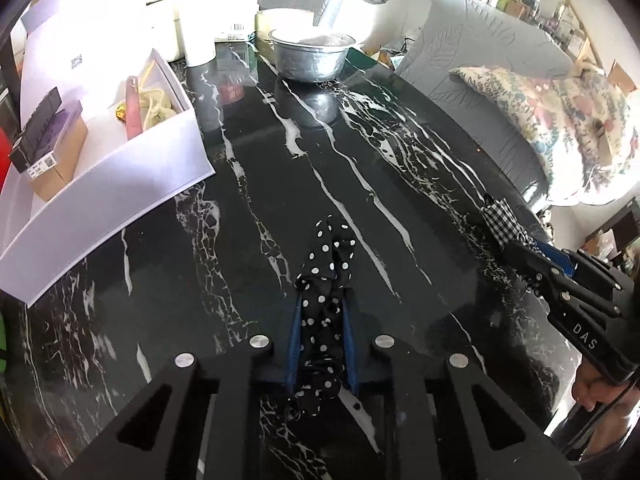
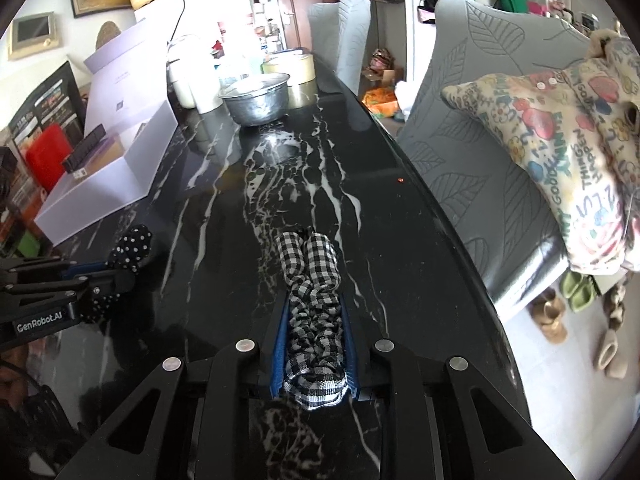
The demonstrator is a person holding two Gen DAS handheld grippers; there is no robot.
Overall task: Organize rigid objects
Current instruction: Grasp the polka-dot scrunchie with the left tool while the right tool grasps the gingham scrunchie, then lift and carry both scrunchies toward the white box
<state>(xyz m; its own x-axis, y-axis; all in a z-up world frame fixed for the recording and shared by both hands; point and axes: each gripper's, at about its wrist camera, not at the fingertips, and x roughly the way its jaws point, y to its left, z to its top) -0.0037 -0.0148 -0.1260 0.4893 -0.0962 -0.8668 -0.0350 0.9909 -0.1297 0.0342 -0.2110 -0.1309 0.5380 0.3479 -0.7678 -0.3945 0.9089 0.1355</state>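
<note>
My left gripper [image 1: 322, 300] is shut on a black scrunchie with white polka dots [image 1: 326, 280], squeezed between its blue pads low over the black marble table [image 1: 400, 168]. The same scrunchie [image 2: 132, 250] and left gripper [image 2: 116, 270] appear at the left of the right wrist view. My right gripper [image 2: 312, 300] is shut on a black-and-white checked scrunchie [image 2: 310, 280], bunched between its pads. From the left wrist view that checked scrunchie [image 1: 502, 220] and the right gripper [image 1: 516, 240] sit at the table's right edge.
An open white box [image 1: 120, 168] at the left holds small boxes, a pink item and pale fabric. A metal bowl [image 1: 312, 58] and white containers stand at the far end. Grey chairs [image 2: 460, 120] and a patterned cushion [image 2: 560, 152] line the right side.
</note>
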